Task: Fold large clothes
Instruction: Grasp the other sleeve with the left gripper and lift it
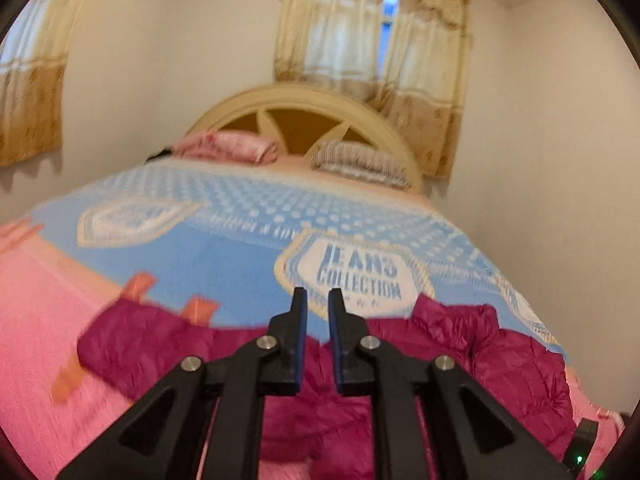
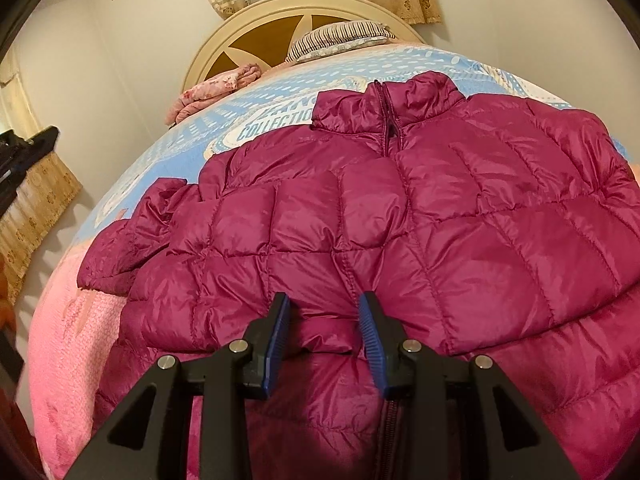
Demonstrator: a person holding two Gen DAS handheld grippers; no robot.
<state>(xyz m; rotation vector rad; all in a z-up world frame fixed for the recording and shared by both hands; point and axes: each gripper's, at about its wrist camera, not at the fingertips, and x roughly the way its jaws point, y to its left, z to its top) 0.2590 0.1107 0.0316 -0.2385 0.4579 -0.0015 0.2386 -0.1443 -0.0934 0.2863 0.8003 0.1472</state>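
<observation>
A magenta quilted puffer jacket (image 2: 440, 208) lies front up on the bed, zip closed, collar (image 2: 400, 96) toward the headboard. My right gripper (image 2: 324, 308) sits at its near edge by the zip line, with a puffed fold of the fabric filling the gap between the blue pads. One sleeve (image 2: 132, 236) lies bunched at the left. In the left wrist view my left gripper (image 1: 318, 300) hovers above the jacket (image 1: 500, 360). Its fingers stand a narrow gap apart with nothing between them, and the sleeve (image 1: 132, 344) is blurred below.
The bed carries a blue "Jeans Collection" blanket (image 1: 224, 264) over a pink cover (image 1: 36, 340). A pink folded quilt (image 1: 228, 146) and a striped pillow (image 1: 360, 162) lie by the arched headboard (image 1: 304, 100). Curtains (image 1: 372, 40) hang behind, and a wall runs close along the bed's right side.
</observation>
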